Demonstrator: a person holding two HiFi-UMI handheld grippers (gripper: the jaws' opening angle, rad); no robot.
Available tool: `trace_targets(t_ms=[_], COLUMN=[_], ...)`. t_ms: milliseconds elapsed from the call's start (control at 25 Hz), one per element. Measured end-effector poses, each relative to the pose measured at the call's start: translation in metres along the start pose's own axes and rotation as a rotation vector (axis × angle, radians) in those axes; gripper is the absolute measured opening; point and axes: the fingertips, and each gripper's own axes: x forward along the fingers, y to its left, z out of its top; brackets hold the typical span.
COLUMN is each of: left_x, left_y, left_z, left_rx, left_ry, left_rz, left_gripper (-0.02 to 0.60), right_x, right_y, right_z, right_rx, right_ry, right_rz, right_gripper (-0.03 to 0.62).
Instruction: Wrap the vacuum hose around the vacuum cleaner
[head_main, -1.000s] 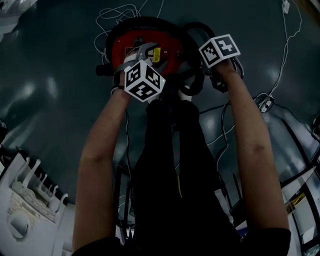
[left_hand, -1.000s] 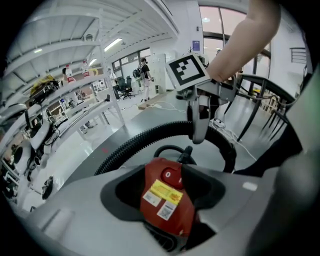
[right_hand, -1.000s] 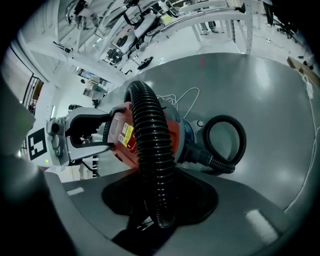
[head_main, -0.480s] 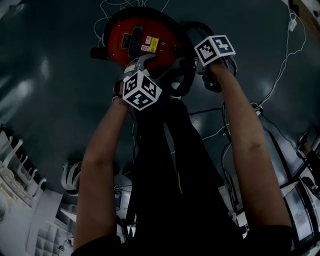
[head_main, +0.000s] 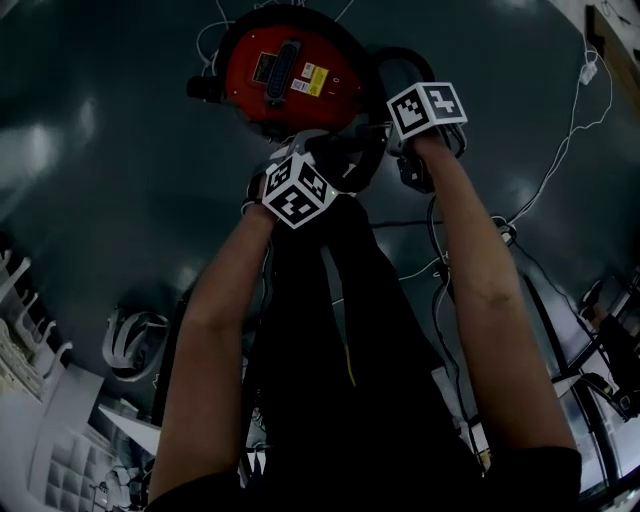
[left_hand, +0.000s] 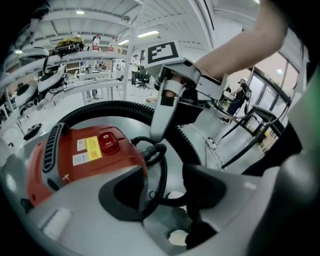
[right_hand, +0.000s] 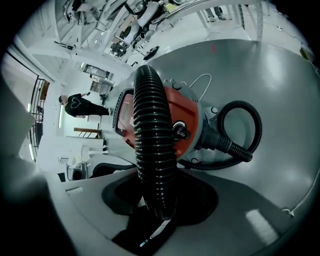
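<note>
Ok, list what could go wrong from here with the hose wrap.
1. The left tongs are opening with the thin black cord looped between them; it may snag as they pull away.
2. Only the right tongs clamp the ribbed hose; the coil might spring off the red vacuum cleaner.
3. Loose white cables lie on the floor nearby and could tangle in.

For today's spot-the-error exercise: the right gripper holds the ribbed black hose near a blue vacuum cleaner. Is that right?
Not quite. The vacuum cleaner is red, not blue; the right gripper view shows it. The right gripper does hold the ribbed black hose near it.
</note>
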Motion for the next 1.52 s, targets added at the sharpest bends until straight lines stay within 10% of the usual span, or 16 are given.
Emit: trace_targets(t_ms=[960,1520], left_x=[0.04,0.035], left_y=[-0.093,-0.113], left_z=[-0.07,-0.075], left_rx=[0.077,0.068], left_ry=[0.039,-0.005], left_rz=[-0.271,-0.381], left_gripper=[0.342,0.193], right_x=[-0.004,-0.009], right_y=[0.054,0.069], right_z=[-0.016,-0.019], right_rx=[-0.003,-0.045], right_ry=[-0.034,-0.045], right_rz=[0.02,0.034], right_gripper=[0.166,0.166])
